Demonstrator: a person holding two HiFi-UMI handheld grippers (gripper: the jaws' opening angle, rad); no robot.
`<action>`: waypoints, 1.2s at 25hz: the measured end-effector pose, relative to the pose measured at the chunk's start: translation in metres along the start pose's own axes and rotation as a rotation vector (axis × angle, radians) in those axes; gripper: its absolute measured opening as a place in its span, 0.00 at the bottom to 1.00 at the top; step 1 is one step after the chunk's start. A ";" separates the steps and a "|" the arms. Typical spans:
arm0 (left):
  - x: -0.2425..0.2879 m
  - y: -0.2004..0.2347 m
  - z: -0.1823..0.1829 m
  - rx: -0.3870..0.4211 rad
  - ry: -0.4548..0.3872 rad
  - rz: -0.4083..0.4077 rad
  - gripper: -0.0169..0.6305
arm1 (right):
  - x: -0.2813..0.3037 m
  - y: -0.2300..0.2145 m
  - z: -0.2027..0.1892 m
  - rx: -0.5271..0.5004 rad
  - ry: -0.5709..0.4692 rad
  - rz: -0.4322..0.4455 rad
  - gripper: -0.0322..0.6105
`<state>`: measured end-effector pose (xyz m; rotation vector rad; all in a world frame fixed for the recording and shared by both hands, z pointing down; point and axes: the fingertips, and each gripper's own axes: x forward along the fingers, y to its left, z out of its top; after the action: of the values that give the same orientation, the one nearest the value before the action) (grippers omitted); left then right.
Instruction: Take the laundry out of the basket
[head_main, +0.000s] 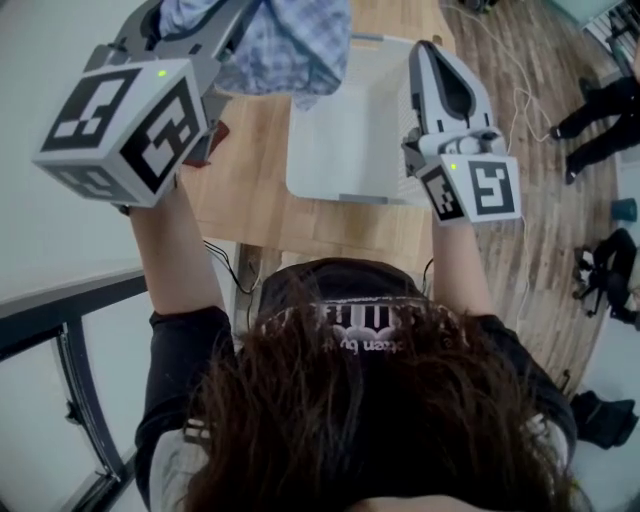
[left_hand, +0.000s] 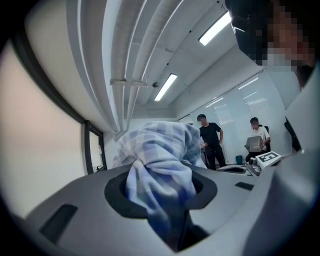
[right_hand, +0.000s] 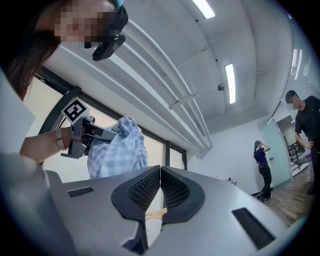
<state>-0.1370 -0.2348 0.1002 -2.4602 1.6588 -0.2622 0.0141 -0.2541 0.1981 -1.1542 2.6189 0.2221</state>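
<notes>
Left gripper view shows the left gripper (left_hand: 161, 192) clamped on a blue-and-white checked cloth (left_hand: 159, 150), held up over the white rectangular plastic basket (head_main: 345, 150) on the wooden table (head_main: 250, 205). The right gripper (right_hand: 160, 186) is closed, empty. Better to hold the clamp firm and carry the cloth aside. White print on the black shirt (head_main: 350, 300) is unreadable.

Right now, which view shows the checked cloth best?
The left gripper view: the checked cloth fills the centre, bunched up and clamped in the left hand-held gripper. The right gripper view shows it smaller, hanging from that gripper; the head view catches only part of it at its top edge.
</notes>
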 end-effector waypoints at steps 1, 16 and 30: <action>-0.009 0.007 0.001 -0.008 -0.009 0.027 0.25 | 0.005 0.006 0.002 0.003 -0.007 0.019 0.09; -0.140 0.089 0.004 -0.014 -0.057 0.359 0.25 | 0.066 0.124 0.035 0.033 -0.098 0.279 0.09; -0.170 0.089 -0.094 -0.100 0.021 0.446 0.25 | 0.079 0.175 0.007 0.079 -0.061 0.364 0.09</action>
<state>-0.3018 -0.1130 0.1621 -2.0749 2.2141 -0.1479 -0.1656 -0.1906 0.1731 -0.6287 2.7365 0.2174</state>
